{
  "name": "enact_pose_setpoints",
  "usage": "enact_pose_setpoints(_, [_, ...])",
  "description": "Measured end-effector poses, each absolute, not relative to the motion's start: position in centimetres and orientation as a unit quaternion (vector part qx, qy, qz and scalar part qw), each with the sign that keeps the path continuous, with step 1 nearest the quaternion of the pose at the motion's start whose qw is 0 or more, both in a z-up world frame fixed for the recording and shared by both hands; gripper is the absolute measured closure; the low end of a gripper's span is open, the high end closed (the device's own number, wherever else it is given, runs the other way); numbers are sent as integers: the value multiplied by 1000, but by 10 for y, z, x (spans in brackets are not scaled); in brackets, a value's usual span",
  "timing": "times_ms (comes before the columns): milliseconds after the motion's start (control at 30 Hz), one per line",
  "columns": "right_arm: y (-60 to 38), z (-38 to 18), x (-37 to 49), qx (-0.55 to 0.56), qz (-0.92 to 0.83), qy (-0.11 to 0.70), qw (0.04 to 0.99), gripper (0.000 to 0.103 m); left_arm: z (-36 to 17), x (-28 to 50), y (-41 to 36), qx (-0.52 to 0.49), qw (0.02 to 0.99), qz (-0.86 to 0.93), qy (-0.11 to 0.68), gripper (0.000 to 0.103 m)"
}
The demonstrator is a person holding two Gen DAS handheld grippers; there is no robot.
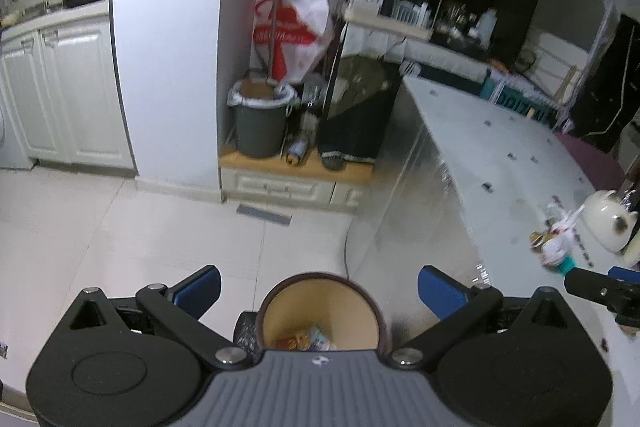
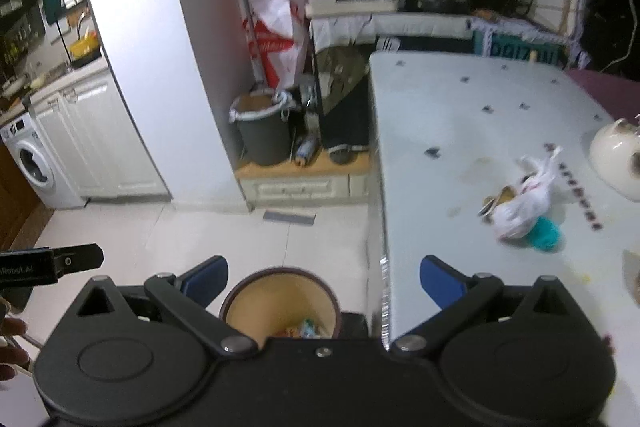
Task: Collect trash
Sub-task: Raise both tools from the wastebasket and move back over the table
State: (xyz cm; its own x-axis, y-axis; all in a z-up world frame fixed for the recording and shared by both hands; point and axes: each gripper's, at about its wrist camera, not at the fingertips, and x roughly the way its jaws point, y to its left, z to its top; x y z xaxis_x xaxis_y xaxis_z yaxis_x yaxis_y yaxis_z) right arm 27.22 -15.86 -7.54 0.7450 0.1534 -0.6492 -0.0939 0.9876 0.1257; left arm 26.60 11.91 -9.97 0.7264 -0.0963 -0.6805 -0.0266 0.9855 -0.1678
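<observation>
A small round bin [image 1: 320, 307] with a brown rim and cream inside stands on the floor beside the table; colourful wrappers [image 1: 308, 341] lie in it. It also shows in the right wrist view [image 2: 280, 301]. A white plastic bag of trash [image 2: 524, 203] with a teal item [image 2: 546, 233] lies on the white table [image 2: 460, 131]; in the left wrist view it [image 1: 556, 239] sits at the far right. My left gripper [image 1: 319, 289] is open and empty above the bin. My right gripper [image 2: 324, 281] is open and empty above the bin and the table edge.
A cream teapot [image 2: 616, 159] stands on the table right of the bag. A grey lined bin [image 2: 264, 131], a red-and-white bag [image 2: 276, 47] and a bottle [image 2: 306, 149] sit on a low wooden platform. A washing machine [image 2: 30, 163] and white cabinets are at left.
</observation>
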Motion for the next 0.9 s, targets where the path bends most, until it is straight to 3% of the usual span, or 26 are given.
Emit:
enact_pose_setpoints(467, [-269,-33,219,30,79,278,957,0,-51,212,-1,-78,952,-23,296,0])
enact_pose_setpoints(900, [-388,-25,201,26,67,249,966,0,-42,198,-124,-70,959,-45,270,0])
